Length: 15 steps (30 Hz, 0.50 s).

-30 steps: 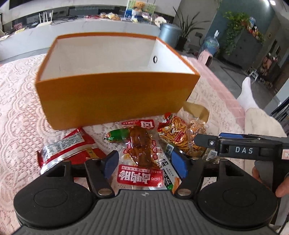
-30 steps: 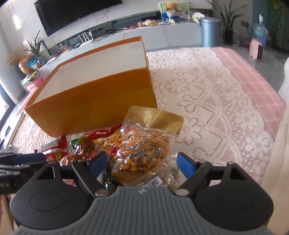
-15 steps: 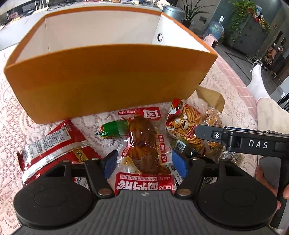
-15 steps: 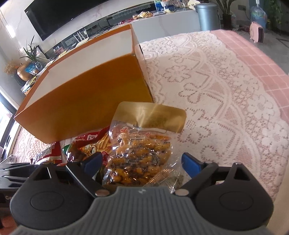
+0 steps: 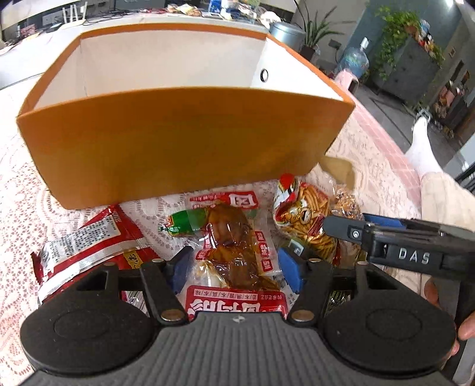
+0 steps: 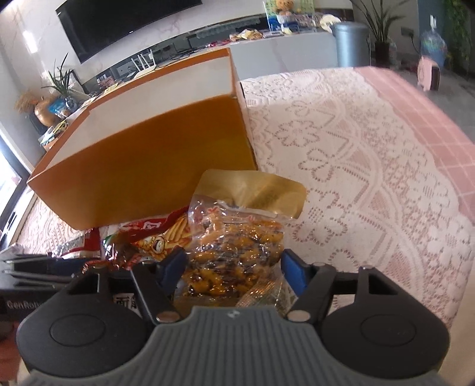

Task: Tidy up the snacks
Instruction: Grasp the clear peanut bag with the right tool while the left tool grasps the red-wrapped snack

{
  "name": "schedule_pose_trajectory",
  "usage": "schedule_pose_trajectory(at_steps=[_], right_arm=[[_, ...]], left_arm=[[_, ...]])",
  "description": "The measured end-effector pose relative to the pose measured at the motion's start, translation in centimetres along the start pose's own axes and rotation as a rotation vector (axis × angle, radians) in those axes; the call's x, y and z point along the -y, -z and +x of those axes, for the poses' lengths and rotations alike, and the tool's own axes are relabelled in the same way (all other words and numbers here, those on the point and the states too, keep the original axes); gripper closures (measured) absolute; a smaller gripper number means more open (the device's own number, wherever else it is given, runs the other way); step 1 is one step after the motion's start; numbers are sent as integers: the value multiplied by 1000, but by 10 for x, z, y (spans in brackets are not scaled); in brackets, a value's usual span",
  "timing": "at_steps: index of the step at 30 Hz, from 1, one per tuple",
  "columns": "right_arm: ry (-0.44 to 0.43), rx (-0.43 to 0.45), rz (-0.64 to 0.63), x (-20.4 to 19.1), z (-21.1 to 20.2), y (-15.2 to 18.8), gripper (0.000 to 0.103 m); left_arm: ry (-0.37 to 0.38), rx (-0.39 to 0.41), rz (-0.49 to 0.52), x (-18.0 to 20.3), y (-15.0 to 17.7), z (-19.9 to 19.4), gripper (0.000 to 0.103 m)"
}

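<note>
Closing from both sides, the right gripper point(image 6: 233, 267) straddles the nut packet point(image 6: 237, 252) lying lengthwise toward the orange box point(image 6: 154, 166), pads not yet pressing

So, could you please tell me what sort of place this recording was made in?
Most likely a home living room: a large wall television above a long low cabinet, potted plants, and a lace-covered table.

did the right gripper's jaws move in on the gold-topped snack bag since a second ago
Yes. The right gripper has its jaws narrower against the gold-topped snack bag between them, and they are closing; the orange box sits about where it did.
</note>
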State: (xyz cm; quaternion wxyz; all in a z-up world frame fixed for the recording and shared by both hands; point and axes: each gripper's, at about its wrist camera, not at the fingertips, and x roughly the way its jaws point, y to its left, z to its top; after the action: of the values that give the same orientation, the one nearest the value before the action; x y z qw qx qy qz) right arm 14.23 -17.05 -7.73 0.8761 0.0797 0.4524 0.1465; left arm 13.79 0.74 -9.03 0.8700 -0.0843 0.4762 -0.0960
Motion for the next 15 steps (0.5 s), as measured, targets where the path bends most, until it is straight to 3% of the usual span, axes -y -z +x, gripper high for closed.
schedule_pose_trajectory(at_steps=[15], right_arm=[[3,116,-77,-10,-29,3,45]], left_arm=[[-18,120,-7,3,6,-35,33]])
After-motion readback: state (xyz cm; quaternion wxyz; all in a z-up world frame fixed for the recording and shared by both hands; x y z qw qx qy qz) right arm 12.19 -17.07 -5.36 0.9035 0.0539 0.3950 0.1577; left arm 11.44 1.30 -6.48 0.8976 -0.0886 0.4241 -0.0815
